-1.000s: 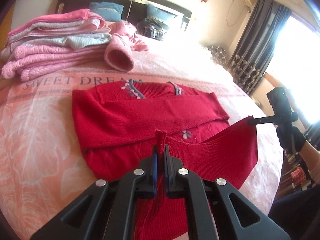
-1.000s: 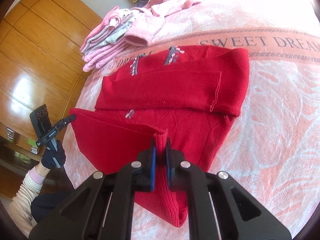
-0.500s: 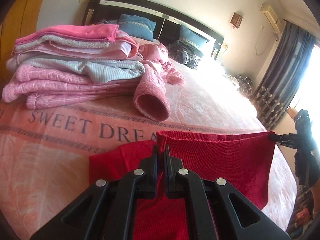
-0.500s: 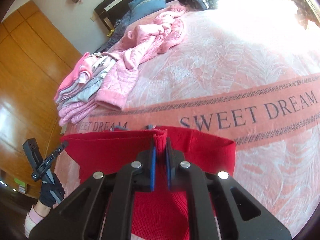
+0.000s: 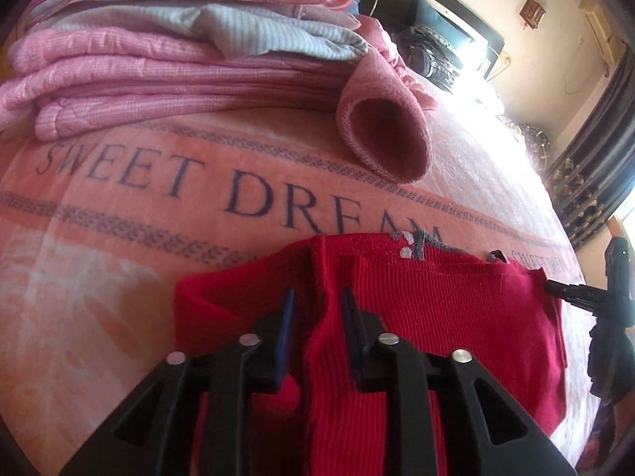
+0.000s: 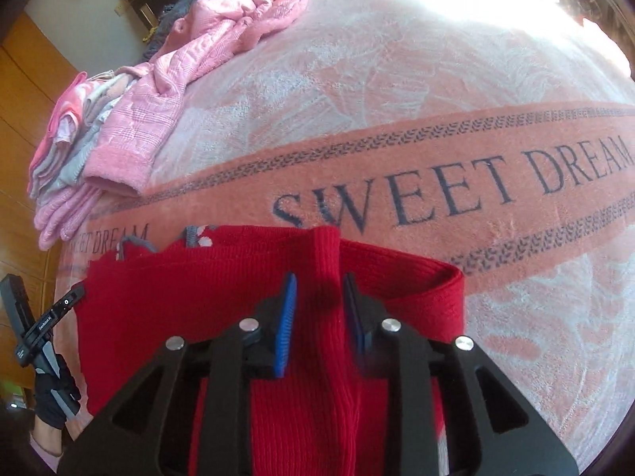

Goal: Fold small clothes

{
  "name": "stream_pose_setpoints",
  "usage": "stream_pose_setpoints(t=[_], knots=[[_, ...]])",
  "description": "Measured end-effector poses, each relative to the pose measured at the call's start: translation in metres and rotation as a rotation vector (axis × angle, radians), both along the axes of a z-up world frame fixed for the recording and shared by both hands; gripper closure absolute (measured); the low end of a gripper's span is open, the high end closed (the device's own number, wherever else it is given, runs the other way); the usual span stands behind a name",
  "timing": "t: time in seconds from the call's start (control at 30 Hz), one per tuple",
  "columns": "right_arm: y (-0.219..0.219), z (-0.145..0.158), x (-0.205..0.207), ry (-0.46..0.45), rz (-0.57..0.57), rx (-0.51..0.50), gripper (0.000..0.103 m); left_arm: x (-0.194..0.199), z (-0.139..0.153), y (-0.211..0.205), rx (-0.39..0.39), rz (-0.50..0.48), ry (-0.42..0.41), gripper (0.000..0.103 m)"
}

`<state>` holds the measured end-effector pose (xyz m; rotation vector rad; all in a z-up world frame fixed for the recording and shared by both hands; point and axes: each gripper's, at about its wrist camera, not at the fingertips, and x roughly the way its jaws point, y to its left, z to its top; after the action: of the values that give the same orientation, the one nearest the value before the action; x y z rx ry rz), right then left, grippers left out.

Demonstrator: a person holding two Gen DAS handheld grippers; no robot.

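Red knit sweater (image 5: 436, 317) lies folded on a pink bedspread (image 5: 99, 277) printed with "SWEET DREAM", at the 6 o'clock edge of both wrist views. Its hem has been brought up to the grey-trimmed neckline.

The left gripper (image 5: 317, 313) has its jaws parted, a raised ridge of red fabric standing loosely between the blue pads (image 5: 283, 337). The right gripper (image 6: 317, 301) is likewise spread apart, with a ridge of sweater between its pads, which are not pressing it.

In the left view, a stack of folded pink and grey clothes (image 5: 158, 47) sits at 11 o'clock, a pink cuff (image 5: 385, 135) at 1 o'clock. In the right view, a crumpled pink garment (image 6: 222, 31) lies at 11 o'clock.
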<state>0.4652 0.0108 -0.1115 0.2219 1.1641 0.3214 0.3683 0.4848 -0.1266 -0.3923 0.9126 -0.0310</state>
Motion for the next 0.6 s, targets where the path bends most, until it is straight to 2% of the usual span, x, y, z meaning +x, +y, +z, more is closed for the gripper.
stream_pose_setpoints(t=[0.07, 0.2, 0.33, 0.47, 0.53, 0.6], knots=[[-0.003, 0.018, -0.02, 0.012, 0.059, 0.019, 0.072, -0.022, 0.012, 0.004, -0.018, -0.022, 0.011, 0.064], [-0.009, 0.037, -0.081, 0.026, 0.189, -0.046, 0.06, -0.078, 0.03, -0.01, 0.027, -0.116, 0.025, 0.053], [-0.029, 0.017, -0.132, 0.106, 0.197, 0.008, 0.06, -0.127, 0.025, -0.028, -0.011, -0.161, 0.031, 0.049], [-0.036, -0.015, -0.157, 0.17, 0.203, 0.044, 0.06, -0.14, 0.007, -0.05, -0.032, -0.191, 0.07, 0.049], [-0.038, -0.027, -0.159, 0.189, 0.193, 0.057, 0.063, -0.138, -0.002, -0.061, -0.01, -0.212, 0.073, 0.049], [-0.038, -0.033, -0.16, 0.197, 0.198, 0.099, 0.087, -0.134, -0.013, -0.067, 0.006, -0.214, 0.08, 0.049]])
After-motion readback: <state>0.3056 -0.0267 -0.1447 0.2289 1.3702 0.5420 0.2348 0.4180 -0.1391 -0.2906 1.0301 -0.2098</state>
